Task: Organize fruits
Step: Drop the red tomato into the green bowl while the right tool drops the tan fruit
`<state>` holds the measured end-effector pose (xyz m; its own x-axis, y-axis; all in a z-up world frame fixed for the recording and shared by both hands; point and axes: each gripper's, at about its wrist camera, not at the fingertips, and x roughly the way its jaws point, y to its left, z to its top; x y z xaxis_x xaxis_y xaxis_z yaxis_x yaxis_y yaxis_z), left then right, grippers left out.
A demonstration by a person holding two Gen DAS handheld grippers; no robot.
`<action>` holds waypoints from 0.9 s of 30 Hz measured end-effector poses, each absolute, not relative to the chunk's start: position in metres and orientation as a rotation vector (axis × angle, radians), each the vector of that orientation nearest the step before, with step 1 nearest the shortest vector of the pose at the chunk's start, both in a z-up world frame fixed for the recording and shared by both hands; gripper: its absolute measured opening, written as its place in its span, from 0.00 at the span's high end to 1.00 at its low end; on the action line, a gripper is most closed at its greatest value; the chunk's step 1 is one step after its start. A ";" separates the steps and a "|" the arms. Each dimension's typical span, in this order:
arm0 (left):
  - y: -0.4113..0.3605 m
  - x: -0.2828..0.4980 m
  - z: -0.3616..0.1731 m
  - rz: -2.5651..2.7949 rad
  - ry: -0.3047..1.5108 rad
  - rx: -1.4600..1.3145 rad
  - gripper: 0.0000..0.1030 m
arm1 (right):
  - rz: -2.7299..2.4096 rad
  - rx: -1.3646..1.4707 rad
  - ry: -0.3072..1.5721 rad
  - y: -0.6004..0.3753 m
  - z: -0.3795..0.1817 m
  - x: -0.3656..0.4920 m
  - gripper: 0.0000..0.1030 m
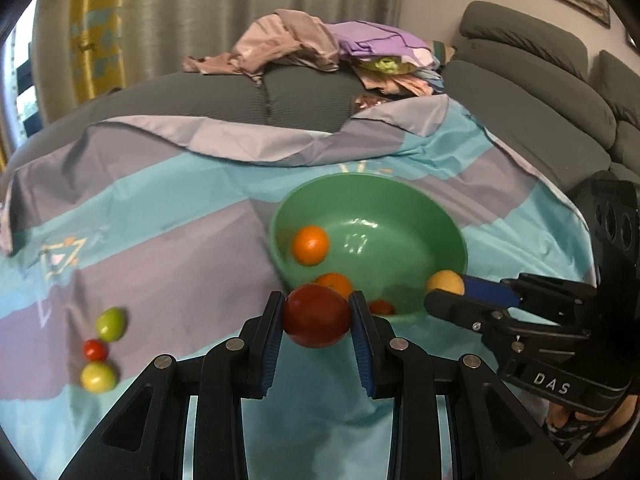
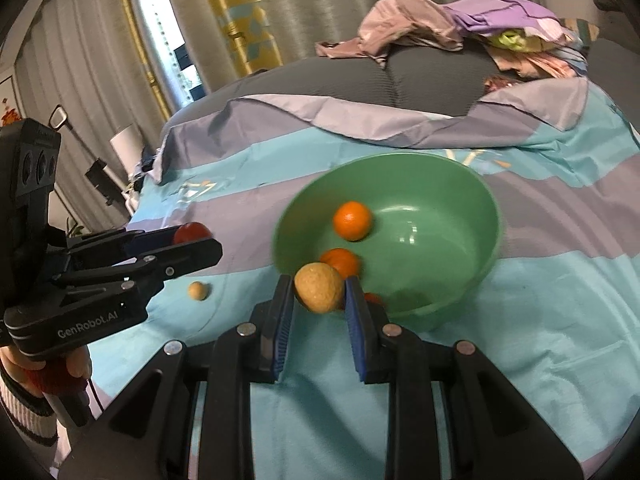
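Note:
My left gripper (image 1: 317, 314) is shut on a dark red apple (image 1: 316, 316), held just short of the near rim of the green bowl (image 1: 420, 200). My right gripper (image 2: 319, 294) is shut on a tan round fruit (image 2: 319, 287) at the bowl's (image 2: 460, 184) near rim. The bowl holds two oranges (image 1: 310, 245) (image 1: 334, 282) and a small red fruit (image 1: 382, 307). In the right wrist view the oranges (image 2: 352, 220) (image 2: 341, 261) show too. The left gripper (image 2: 192, 240) with the apple (image 2: 191, 232) shows at the left.
Two green-yellow fruits (image 1: 111, 323) (image 1: 98, 377) and a small red one (image 1: 95, 349) lie on the striped cloth (image 1: 160, 216) at the left. A small tan fruit (image 2: 198, 291) lies left of the bowl. Piled clothes (image 1: 320, 44) sit on the grey sofa behind.

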<state>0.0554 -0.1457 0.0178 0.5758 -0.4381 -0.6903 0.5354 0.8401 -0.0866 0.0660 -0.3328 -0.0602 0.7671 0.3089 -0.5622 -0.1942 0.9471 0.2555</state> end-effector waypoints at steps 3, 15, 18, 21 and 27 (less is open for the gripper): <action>-0.157 0.066 0.009 -0.583 0.791 0.144 0.69 | 0.262 0.197 0.649 -0.339 -0.065 0.072 0.74; -0.183 0.085 -0.015 -0.587 0.837 0.182 0.69 | 0.233 0.210 0.675 -0.351 -0.079 0.090 0.74; -0.185 0.085 -0.016 -0.583 0.834 0.193 0.69 | 0.228 0.206 0.675 -0.351 -0.079 0.092 0.74; -0.185 0.084 -0.016 -0.581 0.835 0.198 0.69 | 0.225 0.205 0.679 -0.350 -0.079 0.092 0.72; -0.182 0.075 -0.009 -0.555 0.803 0.229 0.68 | 0.221 0.210 0.673 -0.350 -0.074 0.084 0.70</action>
